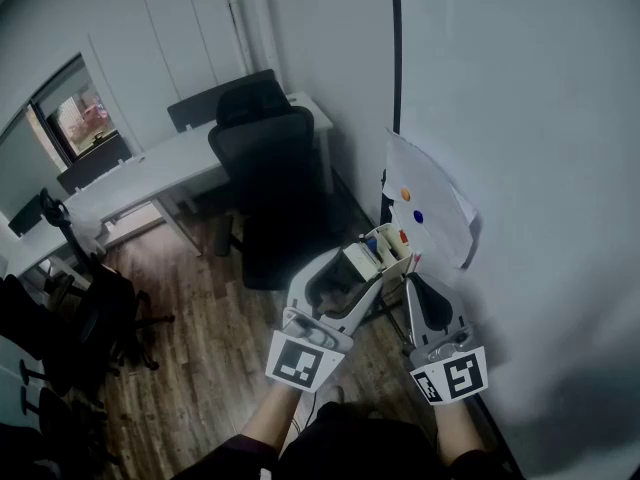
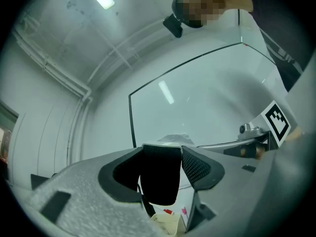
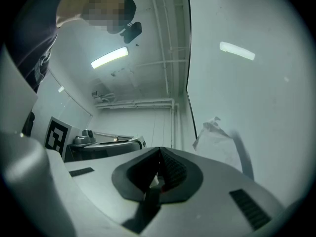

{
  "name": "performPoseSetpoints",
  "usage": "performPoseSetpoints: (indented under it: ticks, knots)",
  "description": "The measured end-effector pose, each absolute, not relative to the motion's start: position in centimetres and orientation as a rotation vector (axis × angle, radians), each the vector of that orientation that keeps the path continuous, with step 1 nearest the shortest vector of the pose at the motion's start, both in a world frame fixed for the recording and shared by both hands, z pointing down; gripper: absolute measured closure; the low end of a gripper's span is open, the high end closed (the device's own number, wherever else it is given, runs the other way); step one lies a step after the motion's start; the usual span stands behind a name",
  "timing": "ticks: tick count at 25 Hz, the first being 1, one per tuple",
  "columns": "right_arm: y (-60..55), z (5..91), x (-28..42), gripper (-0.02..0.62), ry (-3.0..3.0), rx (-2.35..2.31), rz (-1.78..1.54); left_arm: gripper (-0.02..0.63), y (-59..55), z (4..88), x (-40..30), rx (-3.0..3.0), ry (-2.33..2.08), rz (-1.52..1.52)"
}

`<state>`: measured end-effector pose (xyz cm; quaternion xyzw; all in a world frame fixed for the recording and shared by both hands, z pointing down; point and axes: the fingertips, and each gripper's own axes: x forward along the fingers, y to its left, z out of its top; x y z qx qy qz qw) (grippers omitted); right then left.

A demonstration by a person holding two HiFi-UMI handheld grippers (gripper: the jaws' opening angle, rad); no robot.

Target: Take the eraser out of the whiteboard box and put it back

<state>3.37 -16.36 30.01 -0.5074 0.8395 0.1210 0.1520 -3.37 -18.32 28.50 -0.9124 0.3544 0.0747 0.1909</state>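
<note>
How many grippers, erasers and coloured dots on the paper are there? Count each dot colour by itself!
Grippers: 2, the left gripper and the right gripper
Eraser: 1
Orange dot: 1
Blue dot: 1
Total: 5

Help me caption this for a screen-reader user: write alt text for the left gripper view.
The left gripper holds a black-faced eraser between its jaws, in front of a glossy whiteboard. Just below the eraser shows the top of a cream box.
</note>
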Motion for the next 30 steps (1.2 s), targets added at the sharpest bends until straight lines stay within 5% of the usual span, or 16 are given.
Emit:
performPoseSetpoints:
  ticks: [30]
  knots:
    - [-24.1, 37.7, 5.1, 0.592, 2.334, -1.769, 0.125, 0.373, -29.4, 36.7, -0.7, -2.845, 0.808, 0.136]
